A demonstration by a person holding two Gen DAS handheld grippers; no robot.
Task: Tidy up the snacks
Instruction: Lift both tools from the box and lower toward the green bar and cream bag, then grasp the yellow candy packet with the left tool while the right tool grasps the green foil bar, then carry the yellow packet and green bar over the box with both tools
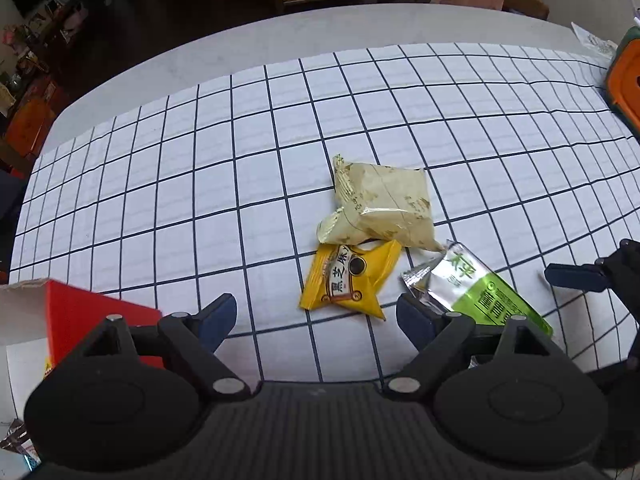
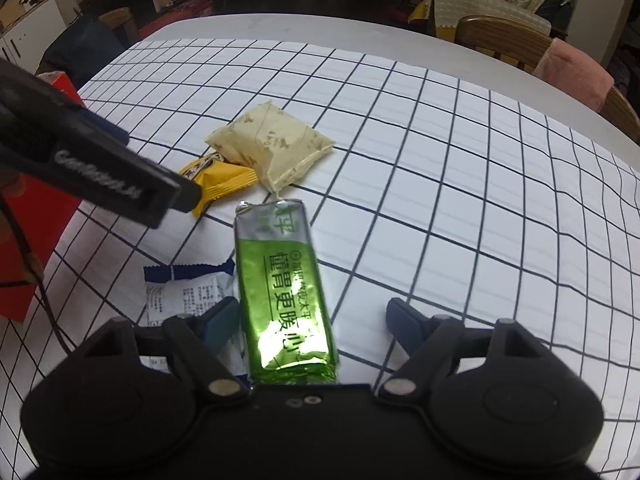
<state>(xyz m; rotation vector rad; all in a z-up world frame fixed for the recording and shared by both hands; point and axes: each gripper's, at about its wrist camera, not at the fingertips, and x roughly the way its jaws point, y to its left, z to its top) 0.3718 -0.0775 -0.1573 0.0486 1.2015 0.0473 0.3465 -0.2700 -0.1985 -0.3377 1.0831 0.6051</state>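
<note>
A shiny green foil snack packet [image 2: 285, 300] is seen lying flat on the grid-patterned counter [image 2: 460, 184] between the parted jaws of the right gripper [image 2: 310, 322], not yet pinched. The left gripper [image 1: 316, 320] is held unclenched and empty above a yellow wrapped snack [image 1: 352, 280]. The slick foil could be squeezed out sideways, or the white-and-blue sachet [image 2: 188, 292] beneath caught along with it.

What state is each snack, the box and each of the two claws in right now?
Green packet: sealed, flat, between the right gripper's open jaws.
Yellow packet: sealed, lying flat.
Cream packet: sealed, overlapping the yellow one.
White-blue packet: flat, partly under the green.
Red box: flap open.
Left gripper: open, empty.
</note>
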